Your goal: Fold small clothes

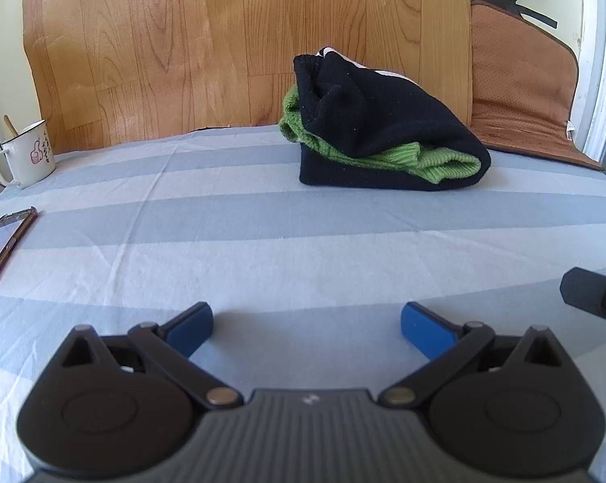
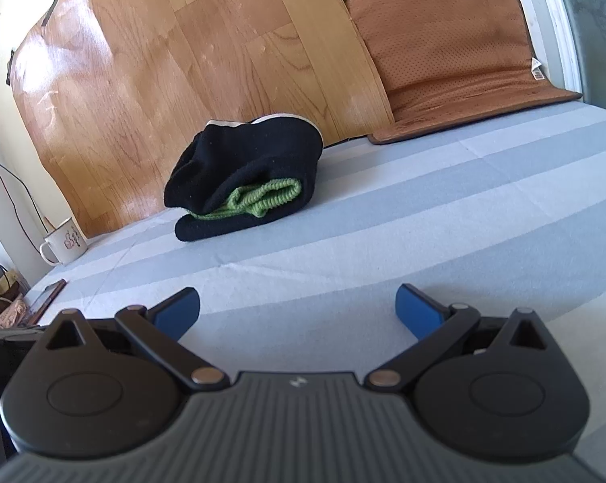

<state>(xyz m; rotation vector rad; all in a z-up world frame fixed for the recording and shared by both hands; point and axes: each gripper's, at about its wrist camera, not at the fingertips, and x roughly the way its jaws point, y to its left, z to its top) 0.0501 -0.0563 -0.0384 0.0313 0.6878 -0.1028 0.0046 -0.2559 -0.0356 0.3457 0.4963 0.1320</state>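
Note:
A small black knit garment with green ribbed trim (image 1: pixel 383 129) lies folded in a bundle on the striped blue-grey sheet (image 1: pixel 262 241), near the wooden board at the back. It also shows in the right wrist view (image 2: pixel 246 177), left of centre. My left gripper (image 1: pixel 307 322) is open and empty, low over the sheet, well in front of the bundle. My right gripper (image 2: pixel 299 310) is open and empty, also well short of the bundle. A black part of the right gripper (image 1: pixel 596 294) shows at the right edge of the left wrist view.
A white enamel mug (image 1: pixel 25 157) with a spoon stands at the far left; it also shows in the right wrist view (image 2: pixel 63 241). A phone (image 1: pixel 1 245) lies at the left edge. A brown cushion mat (image 1: pixel 520 88) leans at the back right. A wooden board (image 1: pixel 222 40) stands behind.

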